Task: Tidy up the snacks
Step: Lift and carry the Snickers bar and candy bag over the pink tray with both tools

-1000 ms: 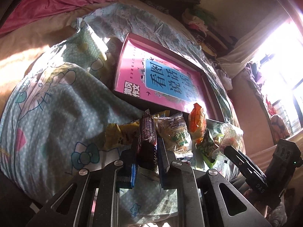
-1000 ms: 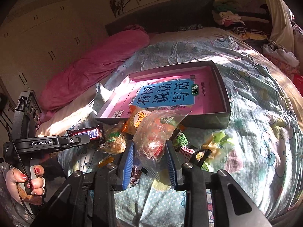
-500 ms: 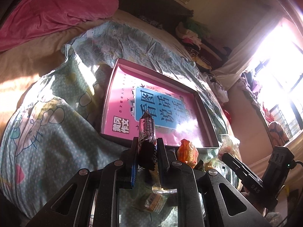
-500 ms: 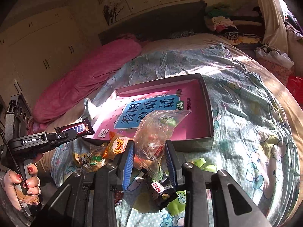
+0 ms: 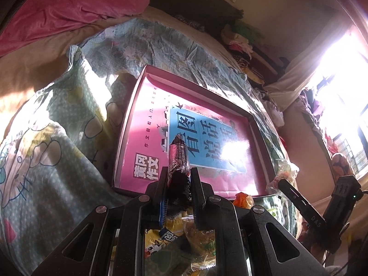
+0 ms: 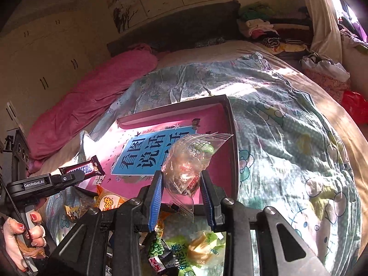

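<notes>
A shallow pink box (image 5: 138, 124) (image 6: 220, 119) with a blue-labelled sheet on its bottom lies on the patterned bedspread. My left gripper (image 5: 178, 174) is shut on a dark Snickers bar (image 5: 178, 158), held over the box's near edge. The same bar (image 6: 80, 169) and left gripper (image 6: 77, 176) appear at the left of the right wrist view. My right gripper (image 6: 181, 179) is shut on a clear plastic bag of candies (image 6: 191, 158), above the box's near right corner. Loose snack packets (image 6: 188, 250) (image 5: 184, 239) lie on the bedspread below both grippers.
A pink quilt (image 5: 64, 11) (image 6: 92, 101) lies rolled at the head of the bed. Piled clothes (image 6: 260, 27) sit at the far side, with a red bag (image 6: 354, 105) at the right. A hand (image 6: 20, 232) with red nails holds the left gripper's handle. Bright window light (image 5: 340, 73) washes out the right.
Both grippers have moved forward from the snack pile to the pink box, each carrying its snack. The loose packets have slid below the fingers in both views.
</notes>
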The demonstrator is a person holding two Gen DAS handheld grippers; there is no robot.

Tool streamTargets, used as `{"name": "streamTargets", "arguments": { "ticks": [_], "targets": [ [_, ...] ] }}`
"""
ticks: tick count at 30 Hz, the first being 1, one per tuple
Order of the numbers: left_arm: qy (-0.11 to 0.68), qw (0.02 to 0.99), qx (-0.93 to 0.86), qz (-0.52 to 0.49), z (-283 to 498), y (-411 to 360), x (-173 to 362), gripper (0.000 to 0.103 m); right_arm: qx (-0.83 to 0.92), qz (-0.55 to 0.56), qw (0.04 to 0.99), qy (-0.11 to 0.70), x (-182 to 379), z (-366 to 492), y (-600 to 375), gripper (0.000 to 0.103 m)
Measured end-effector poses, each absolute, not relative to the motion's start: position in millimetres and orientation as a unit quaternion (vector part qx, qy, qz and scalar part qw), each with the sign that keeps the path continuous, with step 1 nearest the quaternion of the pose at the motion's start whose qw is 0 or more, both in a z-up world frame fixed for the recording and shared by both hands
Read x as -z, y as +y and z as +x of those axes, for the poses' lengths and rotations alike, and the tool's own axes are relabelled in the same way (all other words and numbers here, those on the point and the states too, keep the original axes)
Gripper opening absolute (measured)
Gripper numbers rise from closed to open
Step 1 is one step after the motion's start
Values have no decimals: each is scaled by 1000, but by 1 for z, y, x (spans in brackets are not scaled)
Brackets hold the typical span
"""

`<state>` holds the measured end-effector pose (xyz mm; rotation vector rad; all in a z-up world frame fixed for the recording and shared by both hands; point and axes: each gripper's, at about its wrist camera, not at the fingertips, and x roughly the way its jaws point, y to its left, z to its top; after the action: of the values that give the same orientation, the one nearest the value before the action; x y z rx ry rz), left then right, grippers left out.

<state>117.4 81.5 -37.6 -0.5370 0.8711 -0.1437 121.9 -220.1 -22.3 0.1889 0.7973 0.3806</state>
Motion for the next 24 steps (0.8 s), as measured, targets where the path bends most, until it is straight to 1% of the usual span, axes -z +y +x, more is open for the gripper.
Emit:
{"name": "streamTargets", "arguments": {
  "ticks": [11,24],
  "targets": [
    [432,861,70,-259,128,73,52,18,-180,75,894,403,38,138,-214,33],
    [438,861,74,-248,130,66,53,18,-176,53,891,416,48,140,-207,33]
  ]
}}
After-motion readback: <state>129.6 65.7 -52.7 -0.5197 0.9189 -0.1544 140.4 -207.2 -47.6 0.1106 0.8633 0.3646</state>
